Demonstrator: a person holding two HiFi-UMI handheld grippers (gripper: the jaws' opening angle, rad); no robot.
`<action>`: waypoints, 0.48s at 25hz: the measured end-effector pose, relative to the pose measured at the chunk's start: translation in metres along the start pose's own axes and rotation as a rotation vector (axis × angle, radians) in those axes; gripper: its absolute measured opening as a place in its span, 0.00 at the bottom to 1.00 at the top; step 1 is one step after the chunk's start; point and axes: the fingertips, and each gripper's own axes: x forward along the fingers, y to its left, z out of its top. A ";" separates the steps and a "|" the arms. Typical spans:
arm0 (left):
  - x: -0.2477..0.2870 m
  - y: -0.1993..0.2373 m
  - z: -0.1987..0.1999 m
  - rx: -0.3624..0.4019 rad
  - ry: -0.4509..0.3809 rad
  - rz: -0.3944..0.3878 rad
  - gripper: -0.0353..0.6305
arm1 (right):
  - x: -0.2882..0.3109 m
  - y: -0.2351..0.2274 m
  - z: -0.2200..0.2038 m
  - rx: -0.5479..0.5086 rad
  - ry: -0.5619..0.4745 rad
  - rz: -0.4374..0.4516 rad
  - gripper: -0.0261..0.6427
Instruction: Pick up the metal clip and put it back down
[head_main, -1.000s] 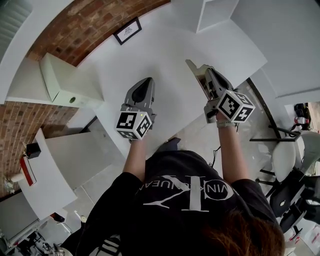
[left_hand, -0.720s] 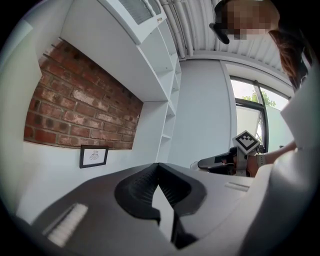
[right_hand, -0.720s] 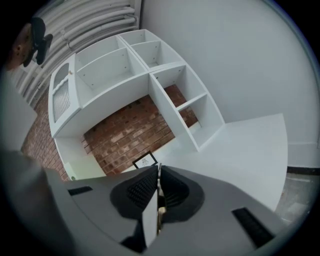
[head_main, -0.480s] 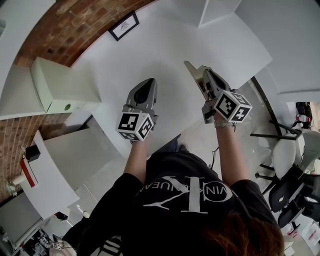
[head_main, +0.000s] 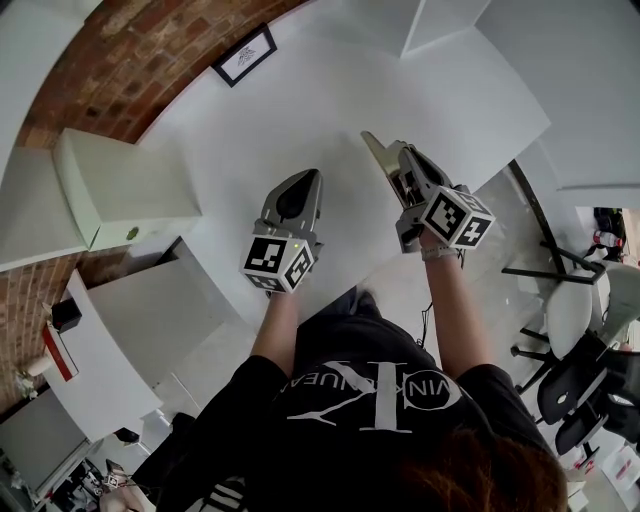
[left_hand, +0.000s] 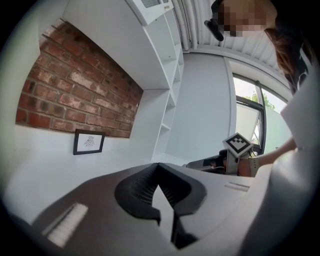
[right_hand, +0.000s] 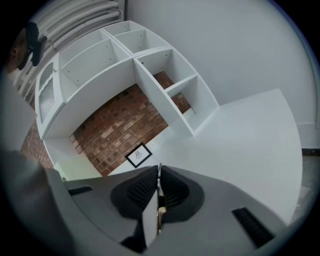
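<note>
In the head view, the left grey two-jaw gripper (head_main: 301, 184) hangs over the near part of the white table (head_main: 330, 90), pointing away from the person. The right grey two-jaw gripper (head_main: 394, 160) is beside it, a little farther forward and well apart from it. A thin flat metal clip (head_main: 375, 152) sticks out past the right gripper's tips. It seems to be clear of the tabletop, though this steep angle makes that hard to judge. A small black-framed picture (head_main: 245, 55) stands at the table's far edge against the red brick wall (head_main: 110, 50). A pale cream box-shaped cabinet (head_main: 120, 185) stands off the table's left side.

In the left gripper view, the two dark ribbed pads (left_hand: 140, 187) meet at their tips with nothing between them. The framed picture is ahead on the left, and the other gripper's marker cube shows at the right.

In the right gripper view, the jaws are pressed together on the metal clip, seen edge-on as a narrow pale plate running up between the pads. Beyond it lie the bare tabletop, the picture by the brick wall and a white open shelving unit (right_hand: 125, 65).
</note>
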 end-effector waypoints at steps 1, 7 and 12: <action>0.001 0.000 -0.001 -0.003 0.003 -0.002 0.07 | 0.002 -0.001 -0.003 0.007 0.004 -0.002 0.08; 0.005 0.003 -0.005 -0.019 0.008 -0.012 0.07 | 0.013 -0.009 -0.014 0.075 0.009 -0.004 0.08; 0.008 0.002 -0.010 -0.030 0.013 -0.021 0.07 | 0.018 -0.014 -0.022 0.114 0.019 0.003 0.08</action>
